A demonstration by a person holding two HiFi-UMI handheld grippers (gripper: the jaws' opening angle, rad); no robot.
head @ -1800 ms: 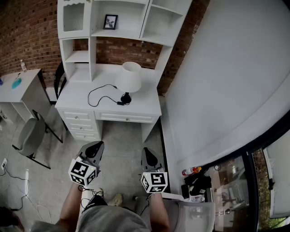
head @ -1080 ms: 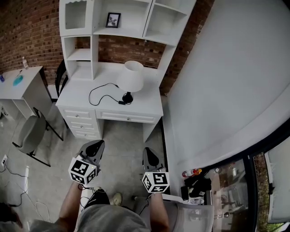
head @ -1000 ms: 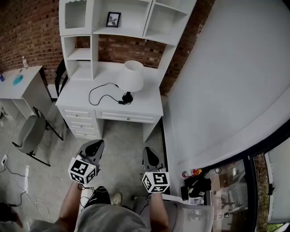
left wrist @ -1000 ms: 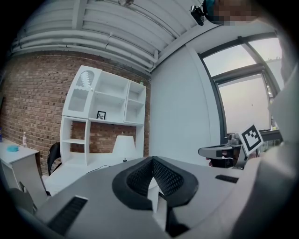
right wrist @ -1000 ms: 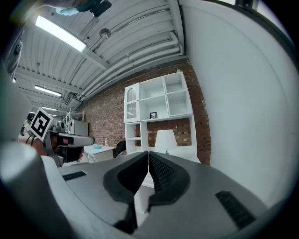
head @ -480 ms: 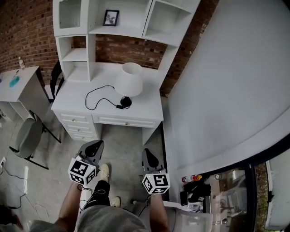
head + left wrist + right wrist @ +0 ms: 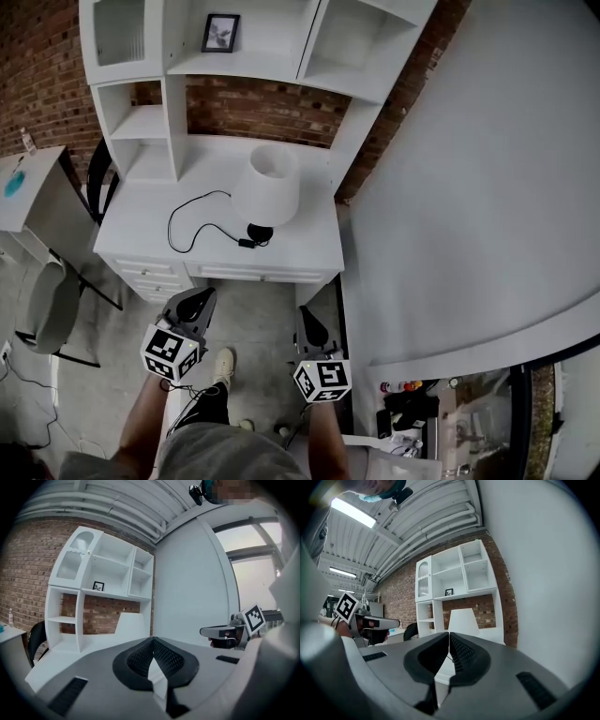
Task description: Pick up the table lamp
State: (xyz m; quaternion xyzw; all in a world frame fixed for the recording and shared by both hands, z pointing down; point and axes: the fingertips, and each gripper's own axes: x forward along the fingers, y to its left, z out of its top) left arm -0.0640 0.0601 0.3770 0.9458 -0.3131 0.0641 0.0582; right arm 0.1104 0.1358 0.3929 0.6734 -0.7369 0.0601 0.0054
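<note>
The table lamp has a white shade (image 7: 267, 185) and a small black base (image 7: 260, 232). It stands upright on the white desk (image 7: 150, 246), with its black cord (image 7: 190, 225) looped to the left. My left gripper (image 7: 199, 300) and right gripper (image 7: 305, 316) are held side by side short of the desk's front edge, both shut and empty. Over the shut jaws in the left gripper view, the shade (image 7: 131, 625) shows ahead and the right gripper (image 7: 224, 631) to the side. The right gripper view has the shade (image 7: 462, 620) straight ahead beyond its shut jaws.
A white hutch (image 7: 244, 70) with open shelves and a small framed picture (image 7: 219, 31) rises behind the desk against a brick wall. A white partition (image 7: 469, 187) runs along the right. A grey chair (image 7: 52, 305) and a side table (image 7: 23, 183) stand left; clutter (image 7: 408, 403) lies bottom right.
The desk and lamp have come closer and sit lower and larger in the head view. Both grippers moved toward the desk together and stayed shut.
</note>
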